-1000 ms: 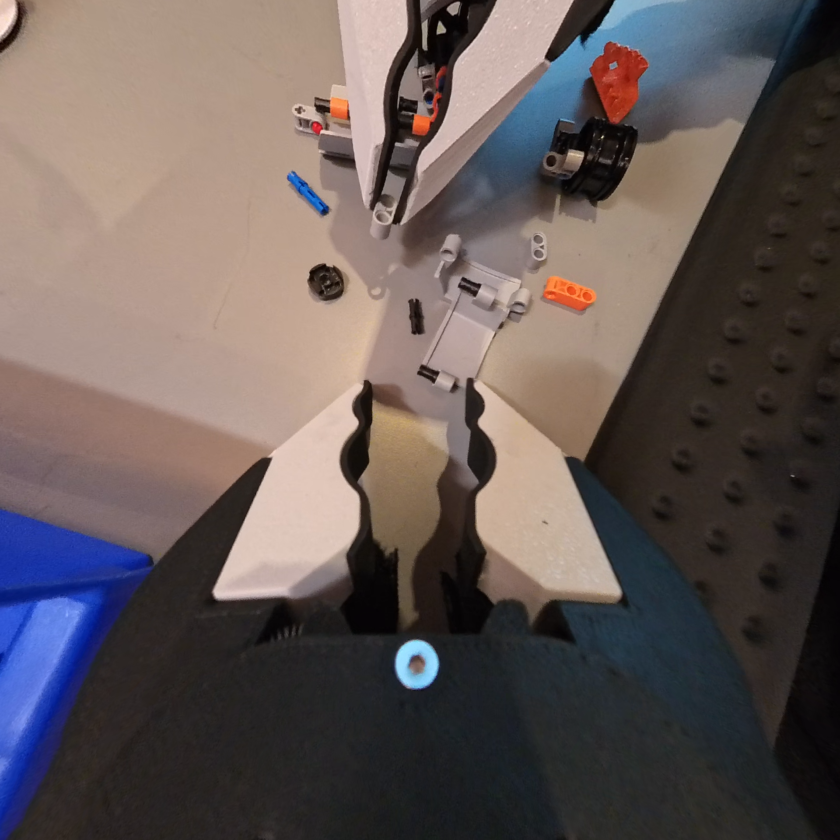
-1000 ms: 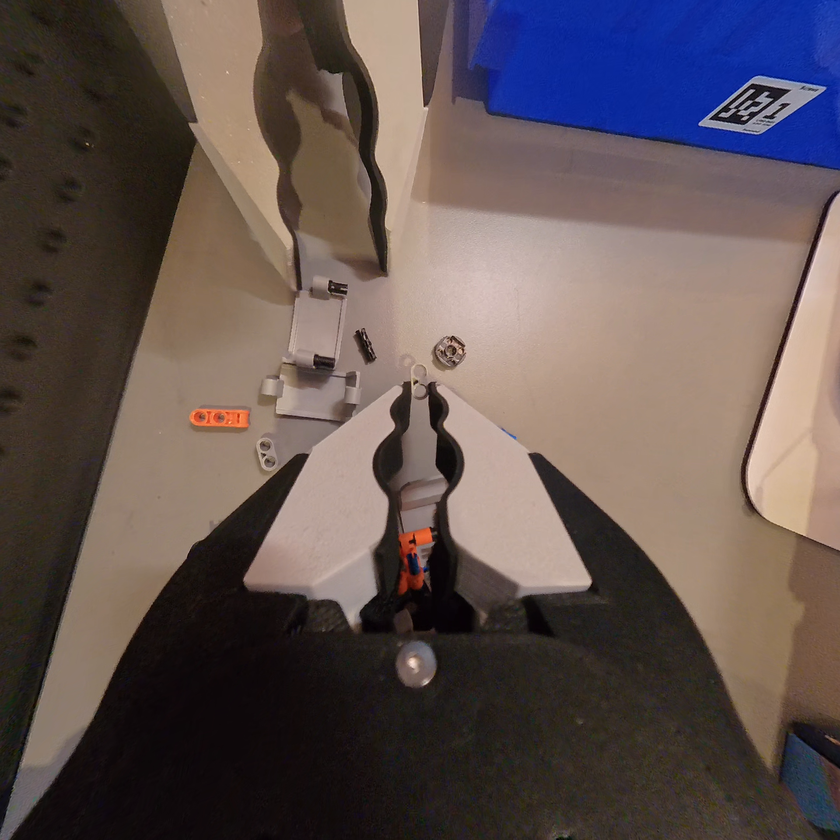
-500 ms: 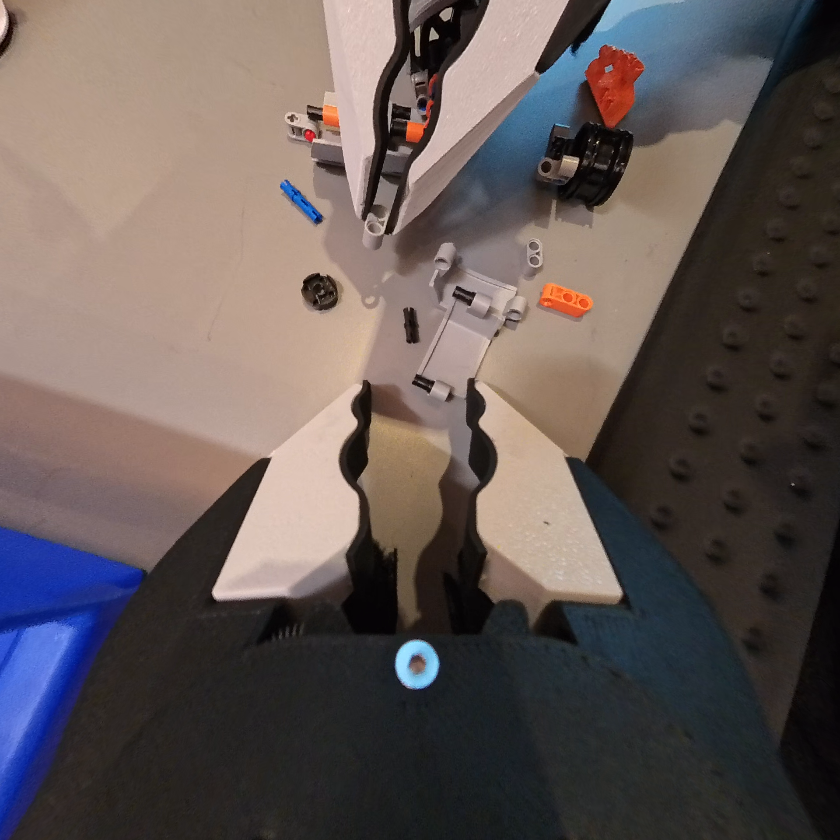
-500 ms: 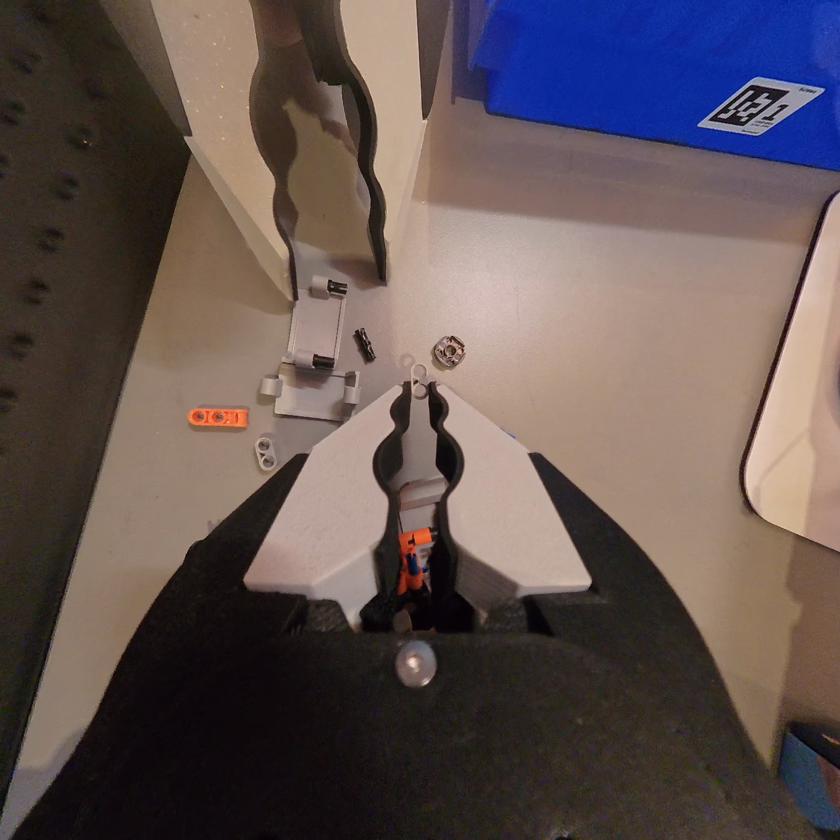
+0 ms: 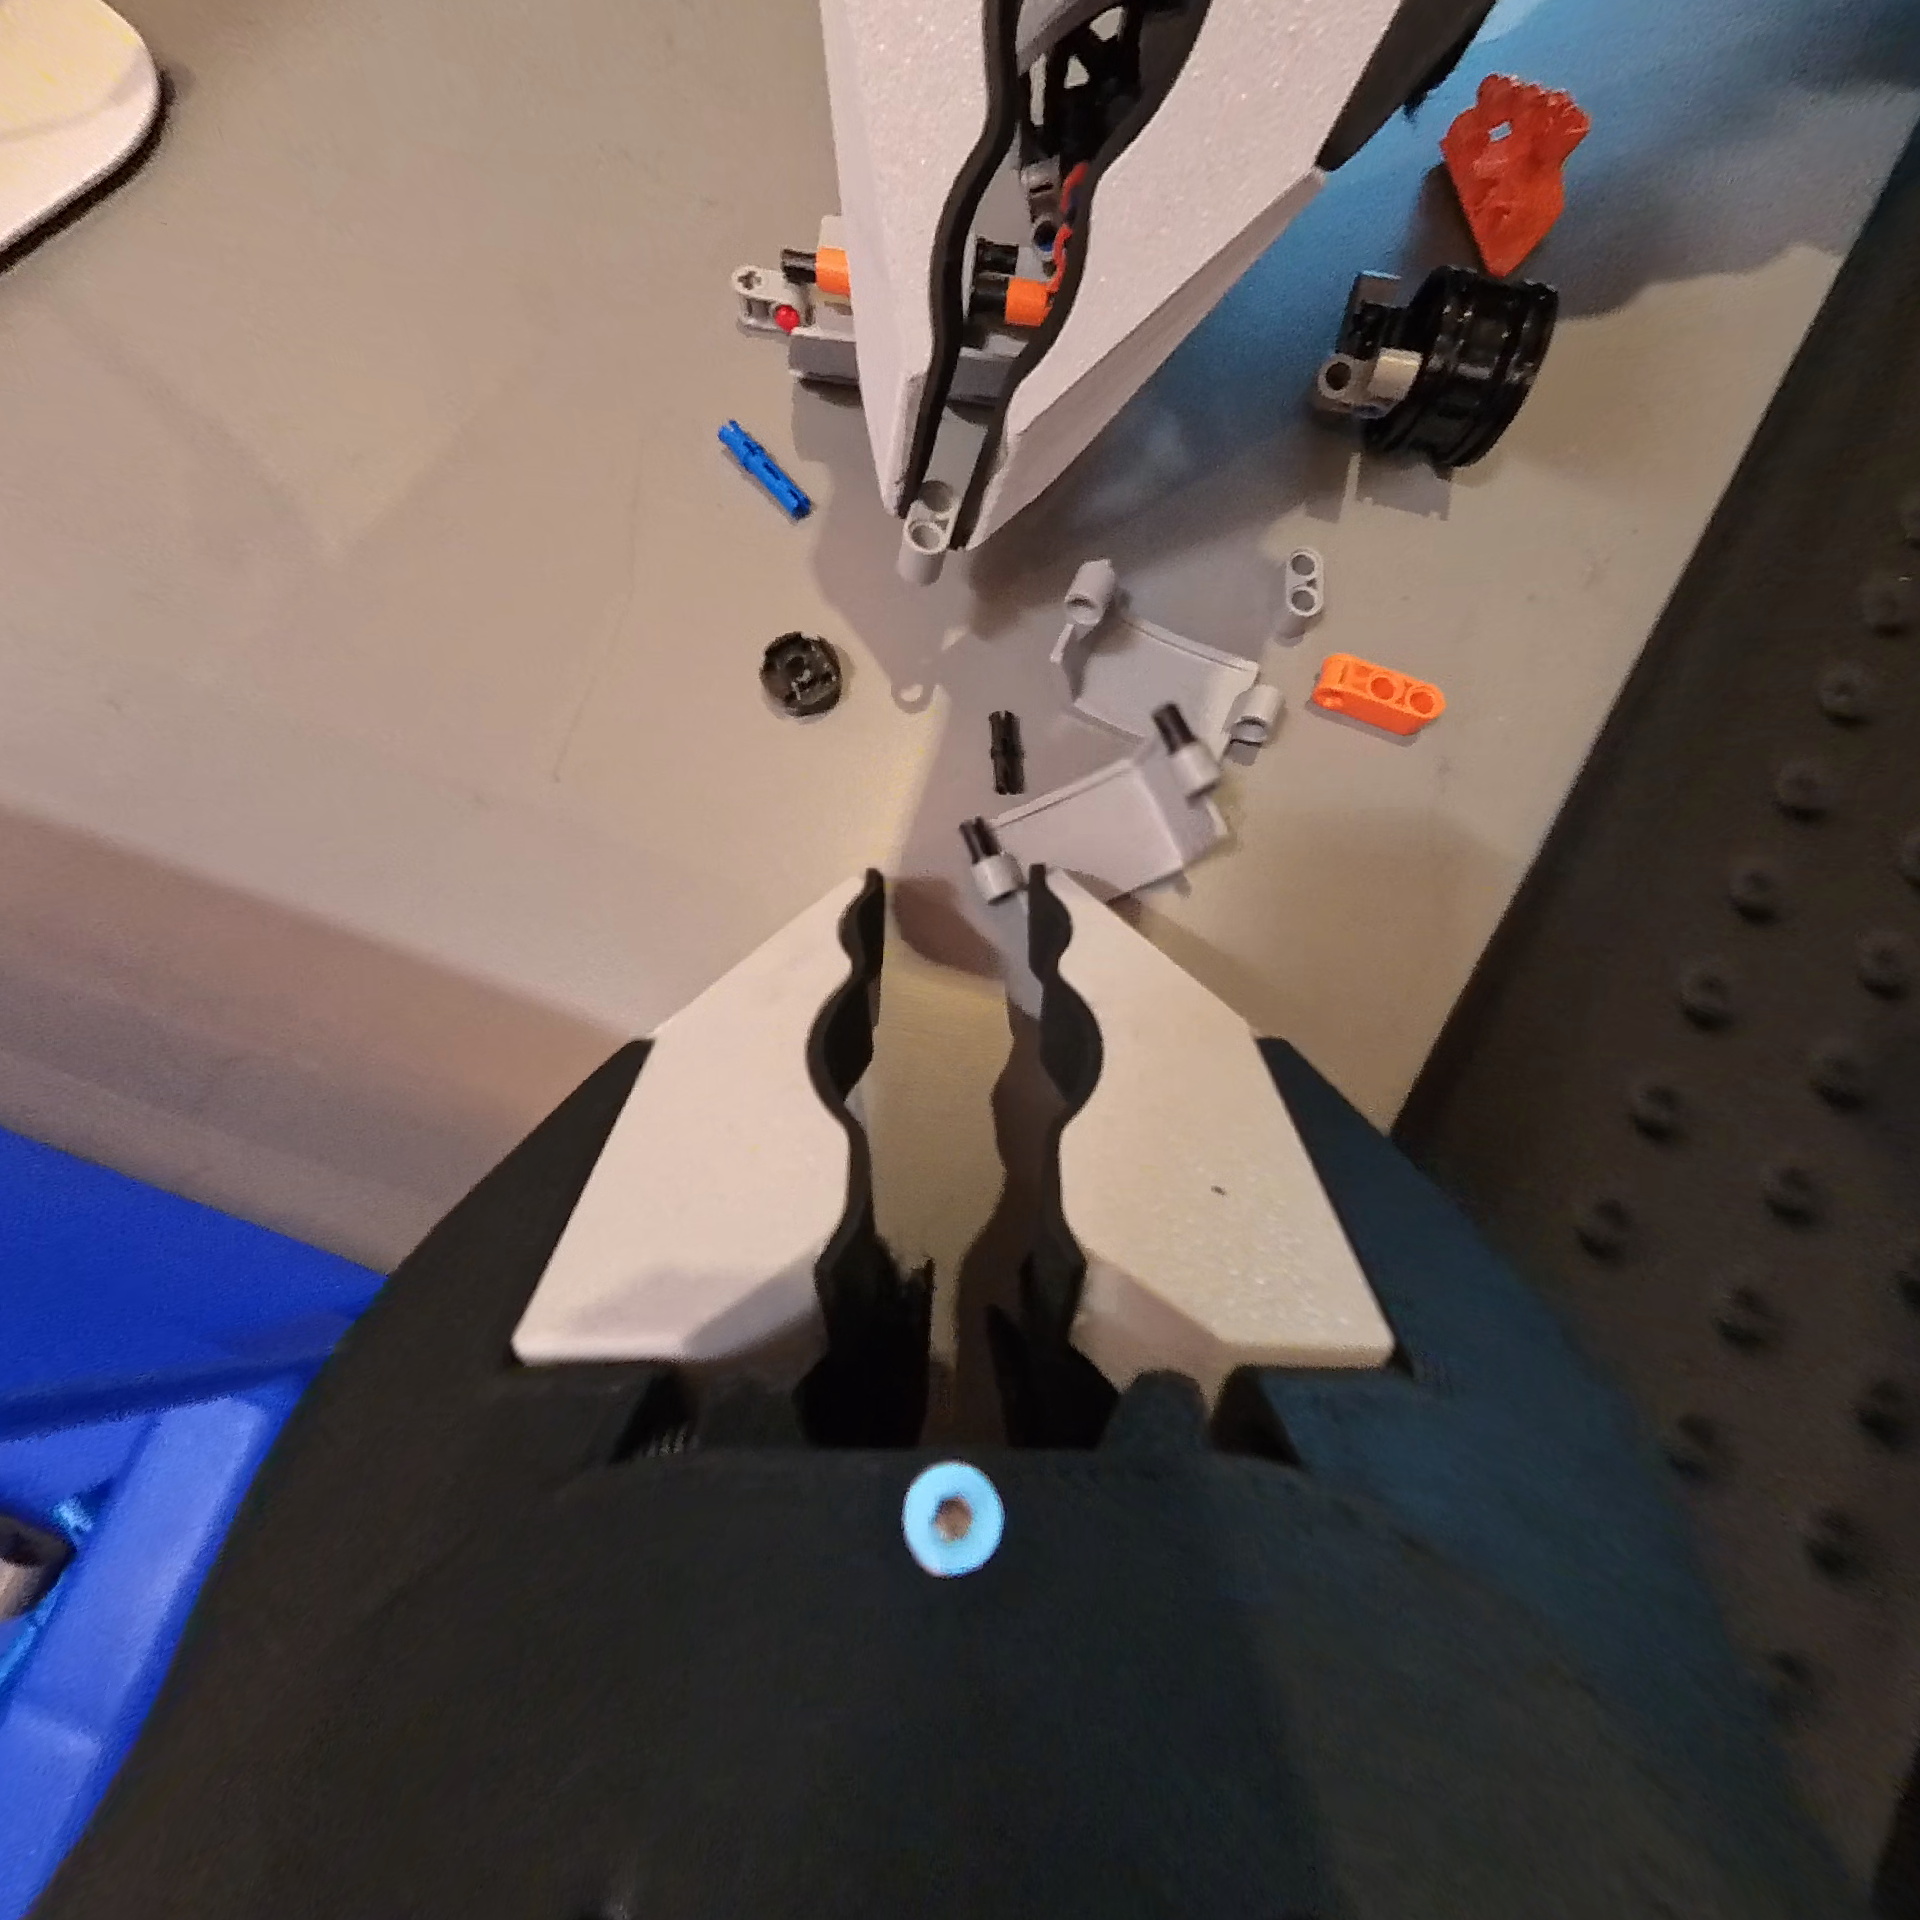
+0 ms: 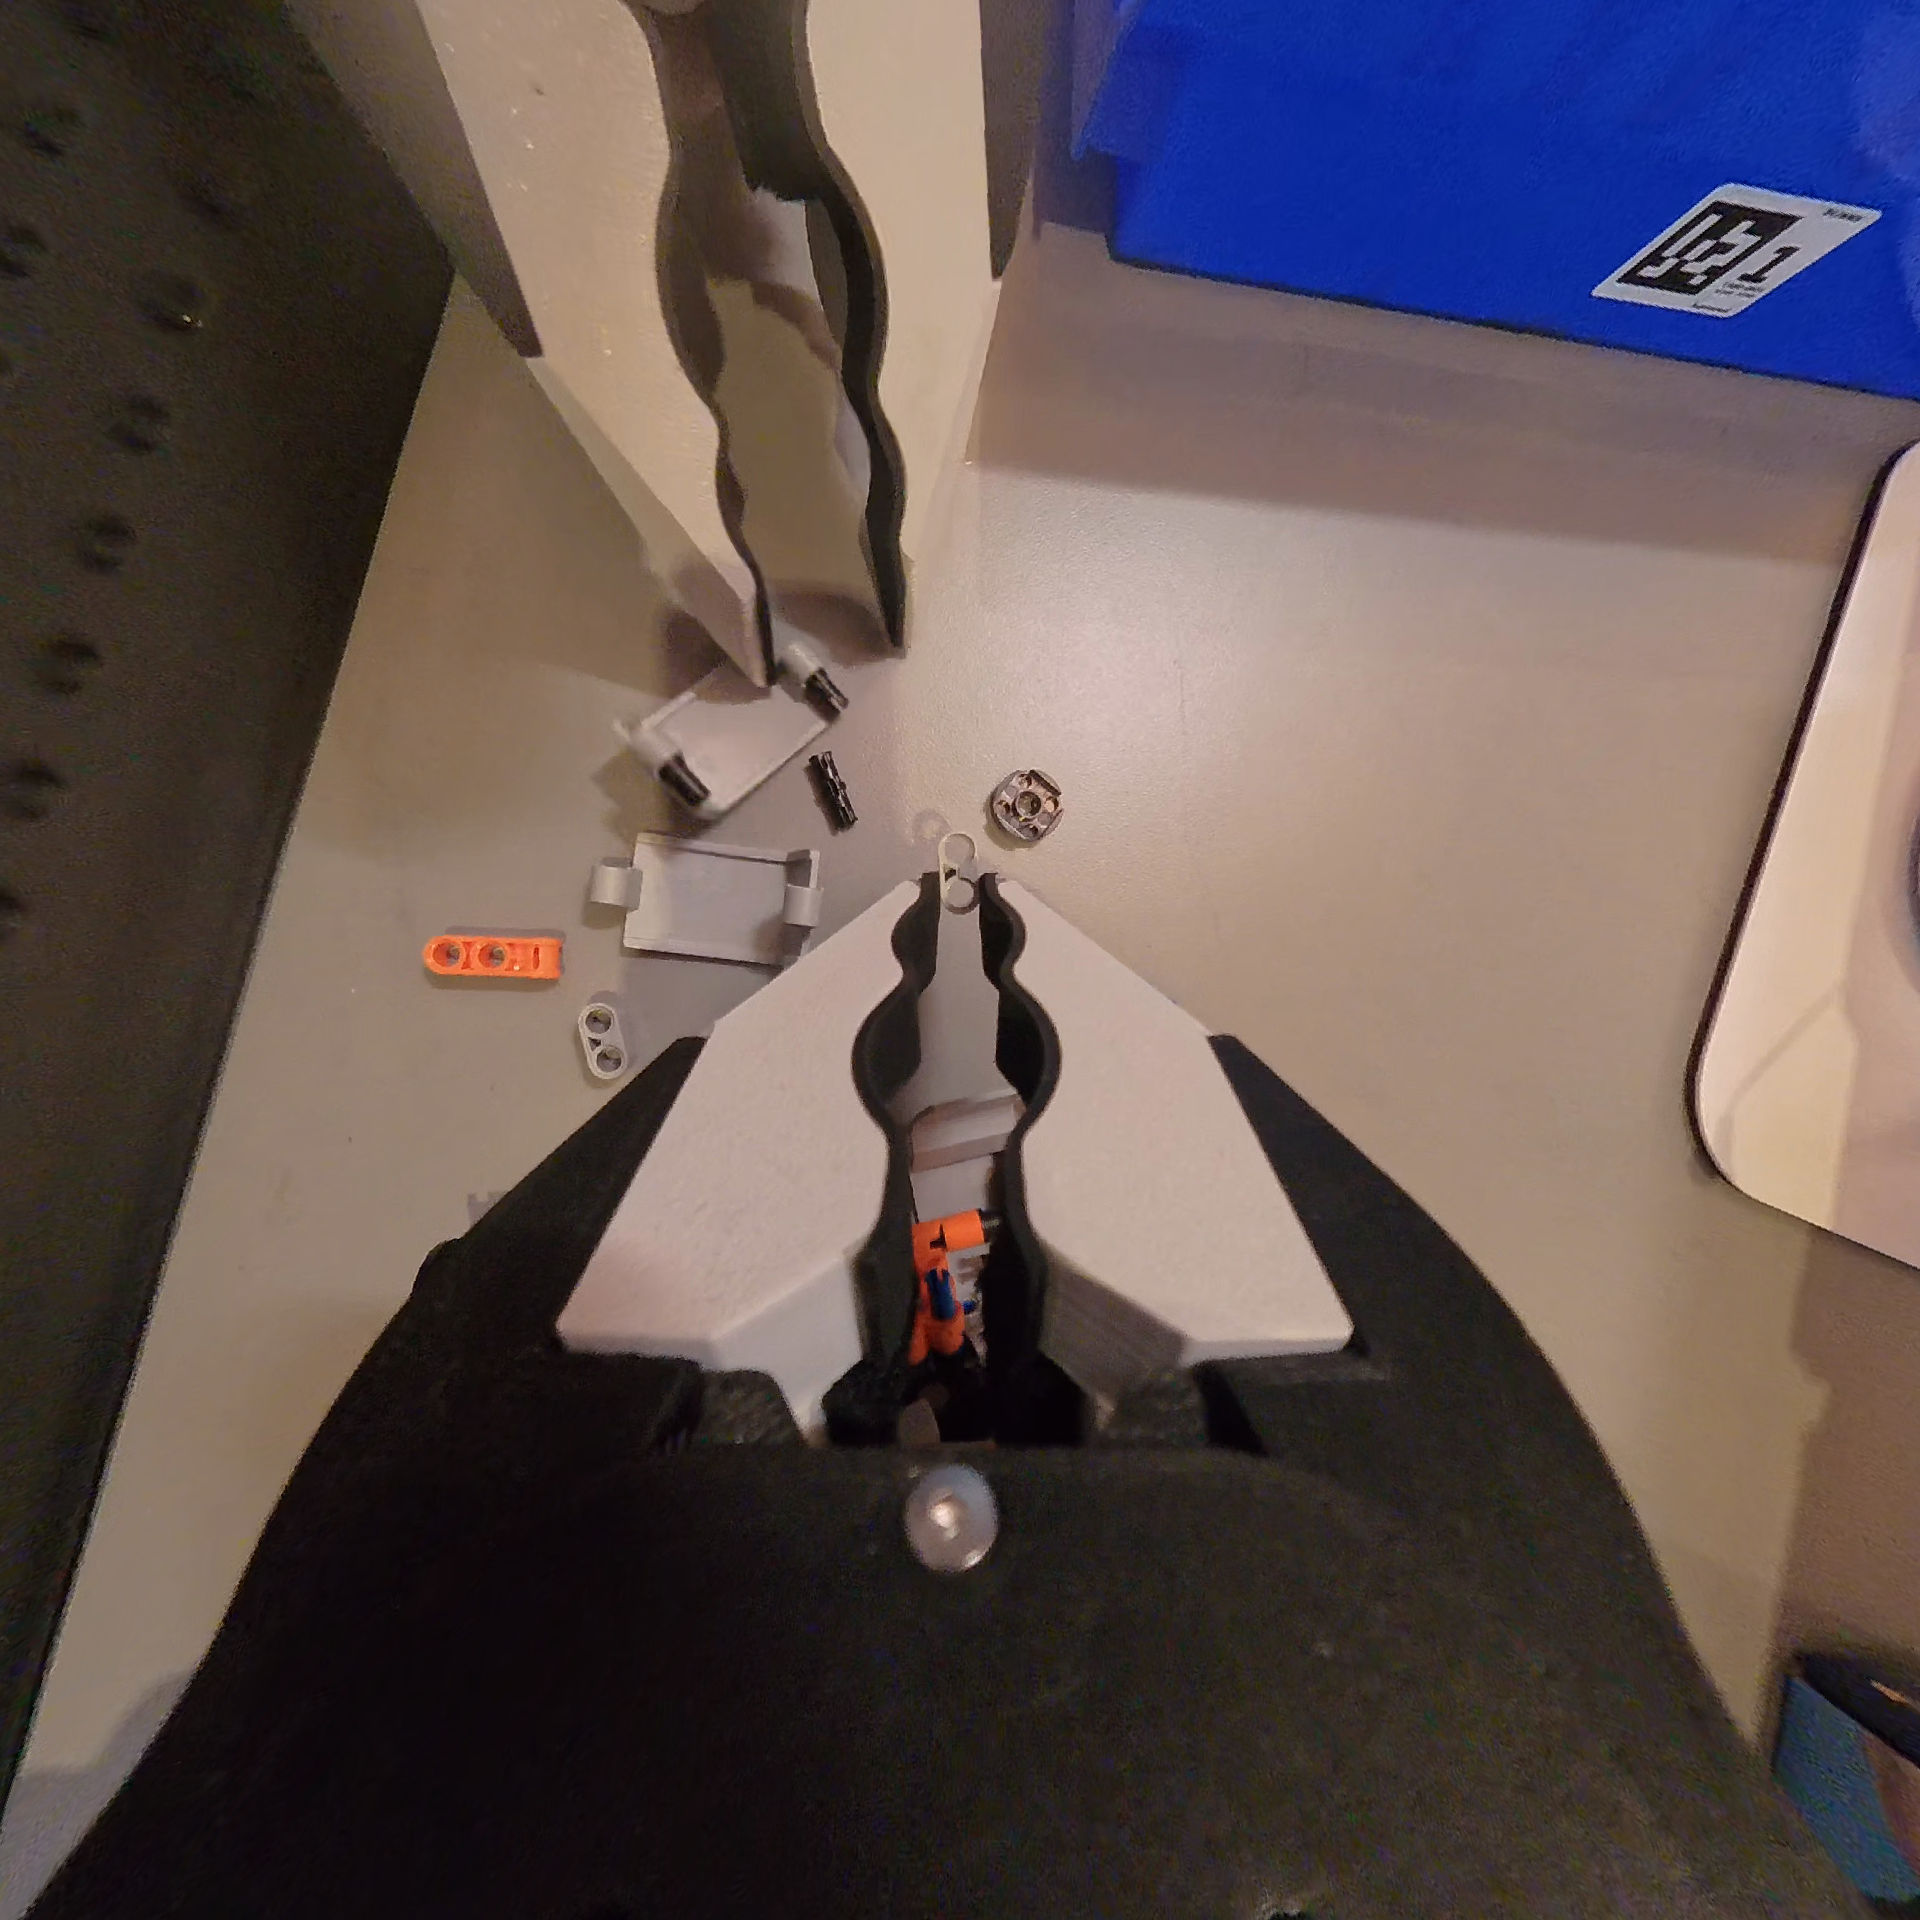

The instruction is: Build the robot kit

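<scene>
A: Two grippers over one grey bench (image 5: 312,499). What has the right gripper (image 6: 958,883) got?

B: Its jaws are clamped together on a grey beam assembly (image 6: 961,1049), with orange and blue bits further back in the grip. The beam's holed end pokes out past the tips, probably so that end stays free.

A: And the left gripper (image 5: 956,883)?

B: Jaws apart, nothing in them. The tips sit low at the near panel (image 5: 1117,821), one finger (image 5: 1049,935) right at its pinned corner. Whether it touches, I cannot tell.

A: Poses?

B: They face each other, both tilted down at the bench.

A: What lies between?

B: A second panel (image 5: 1164,670), black pin (image 5: 1005,750), round black piece (image 5: 800,673), blue pin (image 5: 764,468), orange link (image 5: 1377,694) and small grey link (image 5: 1299,582), all loose near the bench's edge by the studded mat (image 5: 1714,935). A black wheel (image 5: 1455,358) and red piece (image 5: 1512,171) lie farther off; a blue bin (image 6: 1507,156) stands behind.
</scene>
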A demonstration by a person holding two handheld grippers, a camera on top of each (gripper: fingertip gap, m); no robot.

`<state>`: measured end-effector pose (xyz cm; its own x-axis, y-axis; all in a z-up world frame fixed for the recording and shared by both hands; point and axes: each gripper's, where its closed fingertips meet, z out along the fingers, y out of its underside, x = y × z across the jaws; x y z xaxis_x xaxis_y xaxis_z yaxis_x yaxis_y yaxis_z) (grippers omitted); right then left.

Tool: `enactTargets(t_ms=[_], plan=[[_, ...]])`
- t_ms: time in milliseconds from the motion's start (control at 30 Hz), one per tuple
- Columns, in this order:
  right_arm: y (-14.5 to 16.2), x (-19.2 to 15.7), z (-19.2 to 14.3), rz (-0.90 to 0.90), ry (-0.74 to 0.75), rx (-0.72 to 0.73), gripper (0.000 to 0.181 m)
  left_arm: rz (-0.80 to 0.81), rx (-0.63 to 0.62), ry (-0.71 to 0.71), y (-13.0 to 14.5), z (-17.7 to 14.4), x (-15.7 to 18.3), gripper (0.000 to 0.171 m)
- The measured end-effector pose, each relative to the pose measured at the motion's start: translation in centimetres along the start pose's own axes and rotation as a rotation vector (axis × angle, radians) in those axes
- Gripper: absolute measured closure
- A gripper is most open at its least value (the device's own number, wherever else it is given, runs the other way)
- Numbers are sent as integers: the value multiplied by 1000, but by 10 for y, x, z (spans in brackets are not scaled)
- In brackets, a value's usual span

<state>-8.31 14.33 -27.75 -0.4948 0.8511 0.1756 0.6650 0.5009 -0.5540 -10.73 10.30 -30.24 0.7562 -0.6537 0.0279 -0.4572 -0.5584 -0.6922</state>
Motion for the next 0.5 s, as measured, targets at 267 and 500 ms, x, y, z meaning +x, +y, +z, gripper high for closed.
enactTargets(t_ms=[267, 500], plan=[[-1, 1, -1, -3, 6, 5, 176, 2, 0, -53, 1, -2, -8, 139], [-2, 1, -1, -5, 10, 9, 176, -6, 18, -30, -2, -5, -5, 135]])
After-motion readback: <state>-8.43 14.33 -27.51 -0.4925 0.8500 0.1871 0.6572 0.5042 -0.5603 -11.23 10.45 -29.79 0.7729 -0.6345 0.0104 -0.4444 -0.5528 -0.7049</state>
